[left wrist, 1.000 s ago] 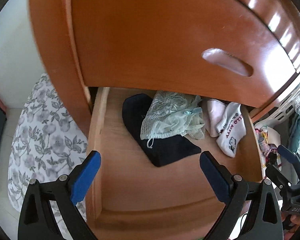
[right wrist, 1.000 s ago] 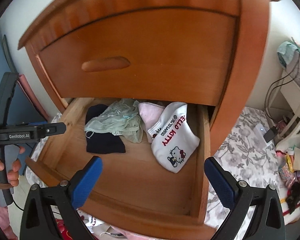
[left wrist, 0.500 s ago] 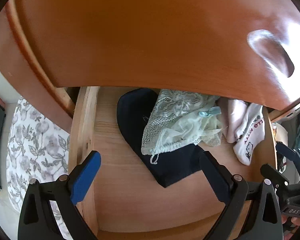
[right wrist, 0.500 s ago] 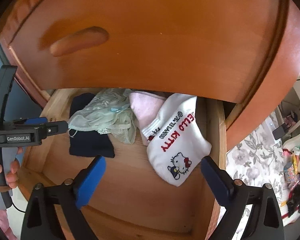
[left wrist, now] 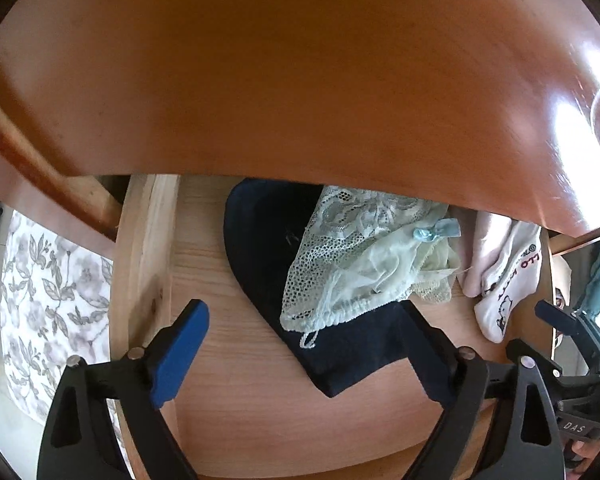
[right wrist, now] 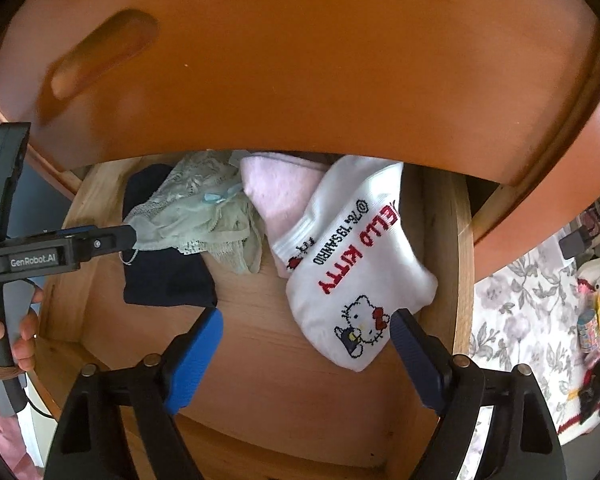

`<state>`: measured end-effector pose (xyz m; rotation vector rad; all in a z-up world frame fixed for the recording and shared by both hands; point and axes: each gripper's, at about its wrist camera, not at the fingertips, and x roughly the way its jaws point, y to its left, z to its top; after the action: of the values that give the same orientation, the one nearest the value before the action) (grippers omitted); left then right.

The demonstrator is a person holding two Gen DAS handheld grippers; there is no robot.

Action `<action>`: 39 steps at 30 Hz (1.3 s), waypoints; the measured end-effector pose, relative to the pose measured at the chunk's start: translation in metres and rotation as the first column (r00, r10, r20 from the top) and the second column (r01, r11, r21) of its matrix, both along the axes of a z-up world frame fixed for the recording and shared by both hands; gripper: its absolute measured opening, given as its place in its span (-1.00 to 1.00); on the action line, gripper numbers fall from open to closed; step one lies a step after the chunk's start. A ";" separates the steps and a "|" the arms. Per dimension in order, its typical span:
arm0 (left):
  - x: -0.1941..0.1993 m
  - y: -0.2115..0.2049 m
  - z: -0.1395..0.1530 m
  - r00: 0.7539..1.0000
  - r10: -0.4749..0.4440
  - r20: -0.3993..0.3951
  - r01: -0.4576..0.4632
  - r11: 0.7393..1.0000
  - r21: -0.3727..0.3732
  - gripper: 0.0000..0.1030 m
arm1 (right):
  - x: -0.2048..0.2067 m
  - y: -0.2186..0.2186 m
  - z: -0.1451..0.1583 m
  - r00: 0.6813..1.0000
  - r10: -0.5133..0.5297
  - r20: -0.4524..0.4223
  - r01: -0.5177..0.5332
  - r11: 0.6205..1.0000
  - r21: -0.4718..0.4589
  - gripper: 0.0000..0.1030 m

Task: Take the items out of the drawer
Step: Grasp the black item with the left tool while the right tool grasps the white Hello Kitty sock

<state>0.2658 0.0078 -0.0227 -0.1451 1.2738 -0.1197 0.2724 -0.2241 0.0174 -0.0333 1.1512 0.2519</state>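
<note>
Inside the open pale-wood drawer [left wrist: 148, 248], toward its left side, a dark navy cloth [left wrist: 260, 240] lay flat with a mint-green lace garment [left wrist: 356, 264] bunched on top. My left gripper [left wrist: 304, 354] hovered over them, blue-padded fingers spread and pinching nothing. Toward the right wall I saw a white Hello Kitty sock [right wrist: 352, 264] overlapping a pale pink cloth [right wrist: 280, 188]. My right gripper [right wrist: 306, 354] hung above the sock's toe, its fingers likewise wide apart.
</note>
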 end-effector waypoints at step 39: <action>-0.009 -0.014 0.009 0.998 -0.008 0.061 0.009 1.000 -0.012 -0.91 | 0.004 -0.003 -0.002 1.000 -0.008 -0.029 0.008 1.000 -0.003 0.68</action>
<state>0.2565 -0.0063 -0.0132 -0.1454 1.2131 -0.1379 0.2762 -0.2270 0.0153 -0.0279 1.1806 0.2443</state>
